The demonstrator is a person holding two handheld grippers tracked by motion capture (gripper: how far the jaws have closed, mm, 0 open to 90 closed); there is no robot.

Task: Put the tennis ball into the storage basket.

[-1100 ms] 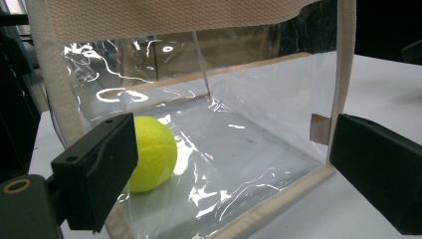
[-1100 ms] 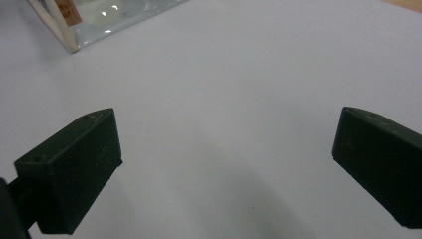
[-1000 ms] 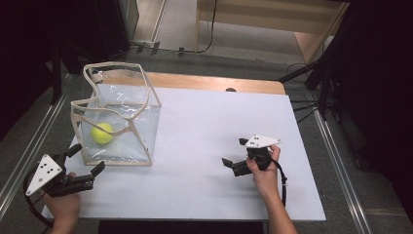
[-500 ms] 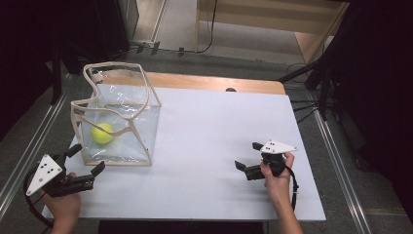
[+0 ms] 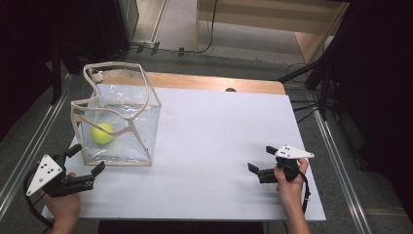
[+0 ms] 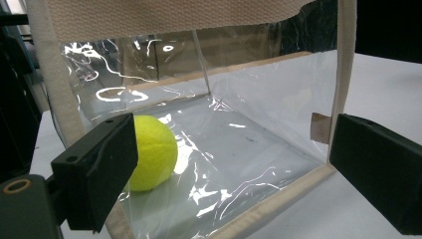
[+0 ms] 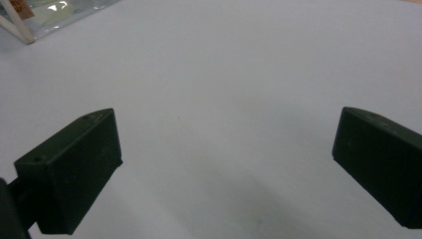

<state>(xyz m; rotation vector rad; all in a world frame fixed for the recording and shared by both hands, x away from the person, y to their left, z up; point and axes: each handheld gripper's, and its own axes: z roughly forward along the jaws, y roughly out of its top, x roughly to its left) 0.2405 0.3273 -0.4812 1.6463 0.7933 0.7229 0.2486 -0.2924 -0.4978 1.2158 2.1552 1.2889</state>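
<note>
A: Yellow tennis ball (image 5: 102,133) sits inside the clear bag (image 5: 146,136), low in its near-left corner. Left gripper (image 5: 85,163)?

B: Just off the bag's near-left corner, jaws spread wide, facing the bag wall; the wall stands between jaws and ball.

A: Right gripper (image 5: 260,161)?

B: Well right of the bag, low over the white table (image 5: 209,141), jaws spread, gripping nothing, aimed toward the bag.

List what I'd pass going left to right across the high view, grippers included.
Left gripper → tennis ball inside the clear bag → bare white table → right gripper.
</note>
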